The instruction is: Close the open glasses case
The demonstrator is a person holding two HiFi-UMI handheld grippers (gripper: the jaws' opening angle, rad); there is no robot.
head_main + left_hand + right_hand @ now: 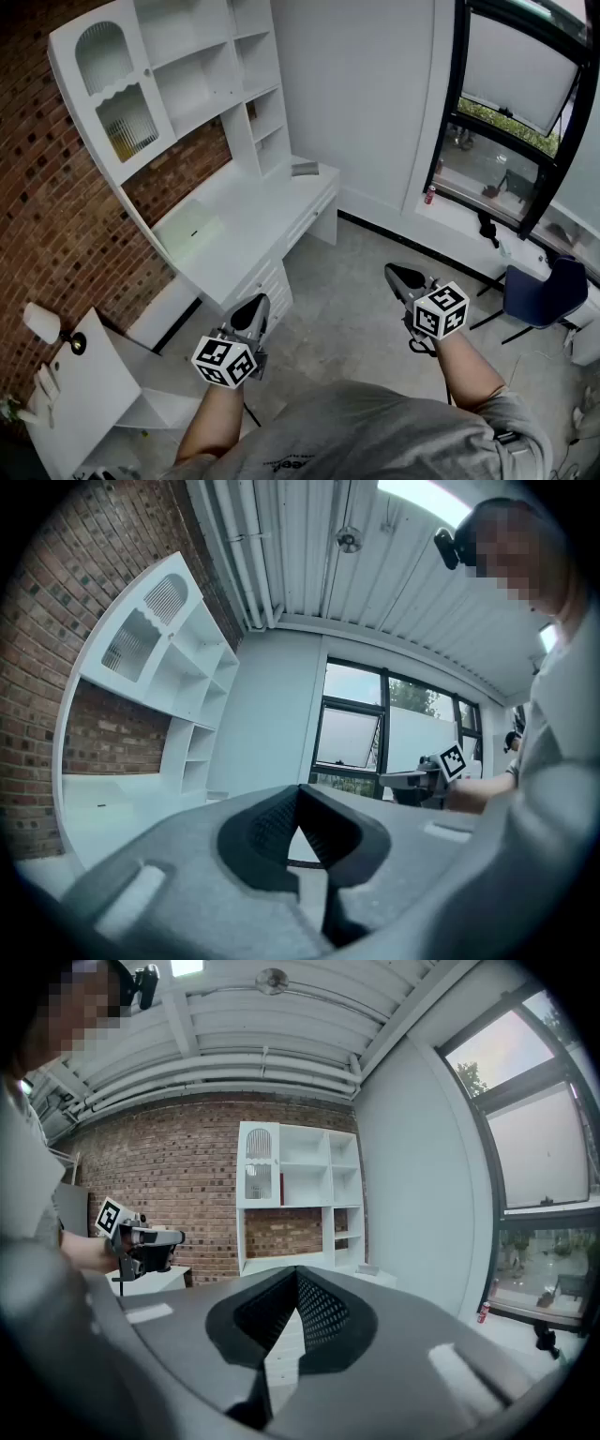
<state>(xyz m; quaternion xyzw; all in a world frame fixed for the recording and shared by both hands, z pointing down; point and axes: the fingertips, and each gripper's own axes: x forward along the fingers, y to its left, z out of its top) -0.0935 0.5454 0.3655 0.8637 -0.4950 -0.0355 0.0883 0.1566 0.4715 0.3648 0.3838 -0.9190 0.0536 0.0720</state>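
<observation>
Left gripper (256, 306) and right gripper (396, 274) closed, empty; I can't discern the case on the eleven-o'clock desk (246, 221), a mis-targeting risk.

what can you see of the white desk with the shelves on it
The white desk stands along the brick wall, its far end in the corner. It looks like painted wood, with drawers in front. A tall shelf unit sits on it: open compartments and an arch-topped glazed door. On the top lie a pale flat sheet and, at the far end, a small grey case-like item.
</observation>
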